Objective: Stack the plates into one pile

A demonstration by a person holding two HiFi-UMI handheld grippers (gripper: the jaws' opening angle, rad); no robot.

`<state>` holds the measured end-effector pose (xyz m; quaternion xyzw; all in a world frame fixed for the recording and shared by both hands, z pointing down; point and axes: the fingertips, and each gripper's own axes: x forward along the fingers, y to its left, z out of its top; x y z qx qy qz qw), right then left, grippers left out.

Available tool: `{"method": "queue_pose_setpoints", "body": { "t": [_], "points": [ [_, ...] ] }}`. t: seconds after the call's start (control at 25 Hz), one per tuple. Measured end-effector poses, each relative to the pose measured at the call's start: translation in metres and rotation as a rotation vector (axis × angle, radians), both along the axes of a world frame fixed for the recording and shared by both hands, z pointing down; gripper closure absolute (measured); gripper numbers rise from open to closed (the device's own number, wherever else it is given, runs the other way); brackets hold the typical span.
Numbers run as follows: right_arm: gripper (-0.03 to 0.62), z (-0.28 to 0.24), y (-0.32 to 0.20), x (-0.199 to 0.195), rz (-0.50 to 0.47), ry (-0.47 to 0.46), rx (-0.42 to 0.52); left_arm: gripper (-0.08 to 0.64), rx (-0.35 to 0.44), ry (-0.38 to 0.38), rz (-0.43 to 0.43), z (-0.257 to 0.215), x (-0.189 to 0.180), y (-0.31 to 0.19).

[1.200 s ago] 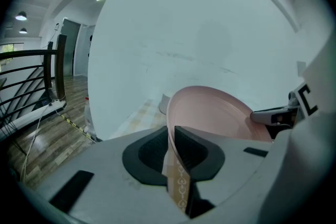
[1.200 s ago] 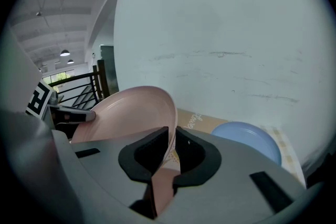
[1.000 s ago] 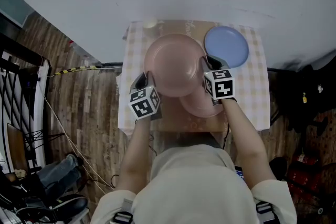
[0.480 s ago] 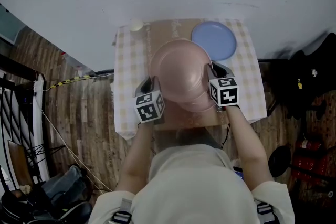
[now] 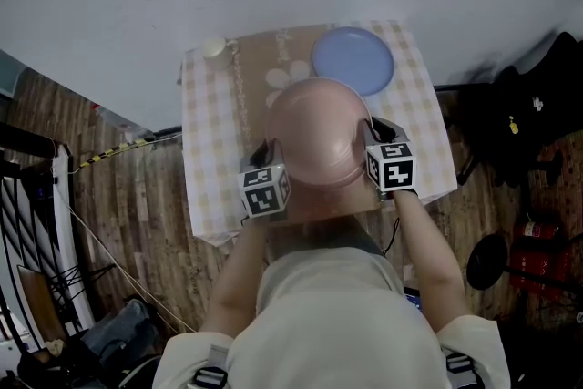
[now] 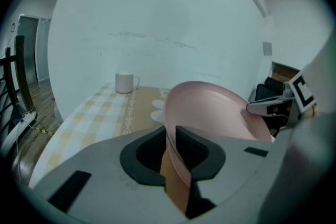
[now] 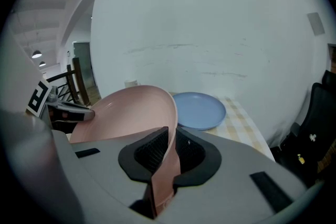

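I hold a pink plate (image 5: 314,127) up between both grippers, tilted, over the near half of the checked table (image 5: 208,141). My left gripper (image 5: 271,152) is shut on its left rim (image 6: 176,165); those jaws have just been opening a little, and the rim still sits pinched between the pads. My right gripper (image 5: 363,132) is shut on the right rim (image 7: 167,165). A blue plate (image 5: 353,61) lies flat at the table's far right, also seen in the right gripper view (image 7: 198,110). The second pink plate is hidden under the held one.
A white mug (image 5: 214,47) stands at the table's far left corner (image 6: 124,82). A brown runner (image 5: 273,59) crosses the tabletop. A white wall rises behind the table. Dark objects (image 5: 537,105) stand on the wooden floor to the right.
Both grippers have carried the pink plate to the right and nearer to me, slightly lower. It now covers the second pink plate that showed beneath it before.
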<state>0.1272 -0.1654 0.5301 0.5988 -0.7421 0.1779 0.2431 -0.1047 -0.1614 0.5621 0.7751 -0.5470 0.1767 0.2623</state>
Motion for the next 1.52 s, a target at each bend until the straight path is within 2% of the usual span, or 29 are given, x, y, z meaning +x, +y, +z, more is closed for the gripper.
{"method": "queue_pose_setpoints", "body": {
  "t": [0.56, 1.0, 1.16, 1.52],
  "points": [
    [0.555, 0.044, 0.019, 0.021, 0.028, 0.016, -0.104, 0.505, -0.112, -0.065, 0.053, 0.044, 0.021, 0.014],
    [0.543, 0.074, 0.029, 0.024, 0.036, 0.030, -0.162, 0.503, -0.096, -0.140, 0.073, 0.047, 0.024, 0.014],
    [0.538, 0.079, 0.029, 0.024, 0.039, 0.035, -0.167, 0.500, -0.065, -0.175, 0.075, 0.050, 0.023, 0.011],
    [0.531, 0.080, 0.029, 0.023, 0.032, 0.059, -0.149, 0.488, -0.039, -0.202, 0.064, 0.047, 0.018, 0.009]
  ]
}}
